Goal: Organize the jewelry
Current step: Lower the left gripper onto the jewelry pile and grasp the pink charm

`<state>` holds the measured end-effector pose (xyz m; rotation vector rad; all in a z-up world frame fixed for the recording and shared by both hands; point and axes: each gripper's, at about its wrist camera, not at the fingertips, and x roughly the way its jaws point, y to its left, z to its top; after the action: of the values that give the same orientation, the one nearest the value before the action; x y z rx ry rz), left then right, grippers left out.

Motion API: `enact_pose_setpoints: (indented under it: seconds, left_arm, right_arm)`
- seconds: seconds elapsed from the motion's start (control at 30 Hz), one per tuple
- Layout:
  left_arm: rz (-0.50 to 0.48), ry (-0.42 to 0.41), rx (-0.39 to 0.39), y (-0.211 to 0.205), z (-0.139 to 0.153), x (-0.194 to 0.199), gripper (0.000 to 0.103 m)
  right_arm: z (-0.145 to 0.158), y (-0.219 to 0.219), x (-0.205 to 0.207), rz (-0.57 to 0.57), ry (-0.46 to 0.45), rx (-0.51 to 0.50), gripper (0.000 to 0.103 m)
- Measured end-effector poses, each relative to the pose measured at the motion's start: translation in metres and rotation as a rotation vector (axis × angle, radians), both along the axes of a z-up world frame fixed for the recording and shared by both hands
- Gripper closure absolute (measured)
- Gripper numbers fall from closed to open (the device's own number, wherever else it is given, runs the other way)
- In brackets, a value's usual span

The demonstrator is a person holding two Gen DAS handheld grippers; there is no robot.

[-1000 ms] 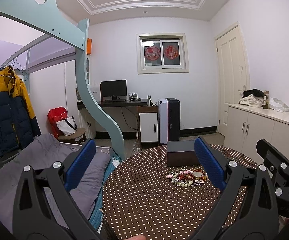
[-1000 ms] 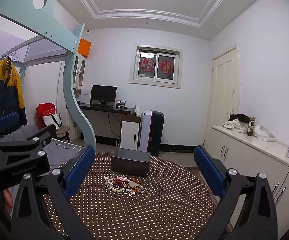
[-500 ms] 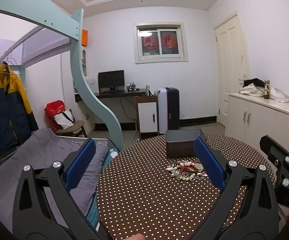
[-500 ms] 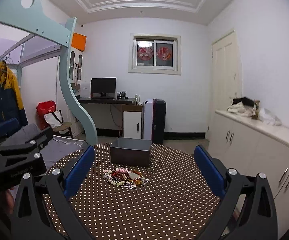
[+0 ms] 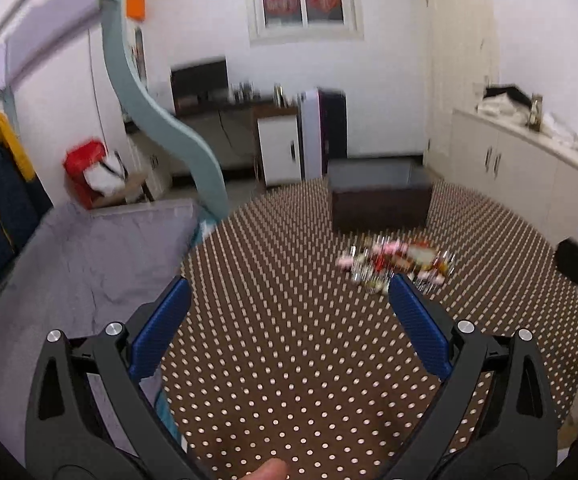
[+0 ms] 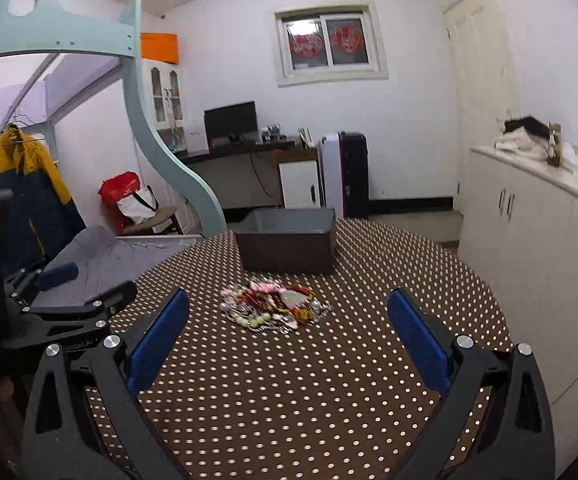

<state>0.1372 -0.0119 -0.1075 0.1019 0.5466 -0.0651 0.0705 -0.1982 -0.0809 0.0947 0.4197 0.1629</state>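
A heap of bead bracelets and jewelry lies in the middle of a round table with a brown polka-dot cloth. Behind the heap stands an open dark box. My right gripper hangs open above the table, the heap showing between its blue fingertips. The left gripper is open too, with the blurred heap just ahead of its right finger and the box beyond. The left gripper's body also shows at the left of the right wrist view.
A bed with grey bedding borders the table's left side under a pale green loft frame. White cabinets run along the right wall. A desk with a monitor stands at the back.
Both grippers have tilted down and moved closer to the table; the heap and box sit larger in both views. The left wrist view is blurred from motion. Both stay open.
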Motion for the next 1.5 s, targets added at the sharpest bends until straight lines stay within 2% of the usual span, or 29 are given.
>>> enact_pose_setpoints:
  seconds: [0.2,0.37,0.5,0.57,0.7,0.8,0.87,1.0,1.1,1.17,1.33,1.4,1.47,1.5]
  left_arm:
    - [-0.052,0.138,-0.051,0.001,-0.032,0.037,0.006]
    - [-0.101,0.199,-0.036,-0.012,-0.045,0.063,0.006]
    - [-0.137,0.231,-0.076,-0.015,-0.045,0.079,0.006]
    - [-0.174,0.239,-0.078,-0.023,-0.045,0.086,0.016]
    - [-0.257,0.263,-0.044,-0.042,-0.045,0.101,0.027]
    - [-0.315,0.270,0.020,-0.059,-0.045,0.113,0.039]
    - [-0.365,0.284,0.050,-0.069,-0.046,0.119,0.052]
    - [-0.430,0.284,0.137,-0.083,-0.050,0.125,0.052]
    - [-0.463,0.294,0.143,-0.089,-0.051,0.135,0.054]
    - [-0.491,0.309,0.153,-0.096,-0.052,0.142,0.066]
    - [-0.525,0.331,0.215,-0.107,-0.062,0.151,0.069]
    - [-0.533,0.330,0.210,-0.106,-0.062,0.152,0.072]
    - [-0.532,0.332,0.211,-0.105,-0.062,0.155,0.084]
    - [-0.528,0.326,0.203,-0.104,-0.062,0.157,0.085]
  right_arm:
    - [-0.021,-0.012,0.026,-0.049,0.147,-0.038,0.008]
    - [-0.031,-0.021,0.039,-0.057,0.187,-0.044,0.008]
    - [-0.036,-0.028,0.050,-0.072,0.198,-0.079,0.008]
    - [-0.039,-0.032,0.057,-0.081,0.207,-0.097,0.008]
    - [-0.042,-0.037,0.071,-0.076,0.223,-0.098,0.008]
    - [-0.041,-0.039,0.076,-0.074,0.222,-0.106,0.008]
    - [-0.041,-0.041,0.079,-0.075,0.224,-0.108,0.008]
    - [-0.042,-0.045,0.085,-0.074,0.232,-0.105,0.008]
    - [-0.042,-0.046,0.087,-0.071,0.238,-0.094,0.008]
    - [-0.043,-0.047,0.090,-0.065,0.244,-0.089,0.008]
    - [-0.043,-0.046,0.096,-0.059,0.251,-0.091,0.008]
    - [-0.044,-0.046,0.098,-0.058,0.259,-0.090,0.008]
    - [-0.045,-0.045,0.099,-0.057,0.265,-0.089,0.008]
    - [-0.045,-0.045,0.100,-0.053,0.268,-0.090,0.008]
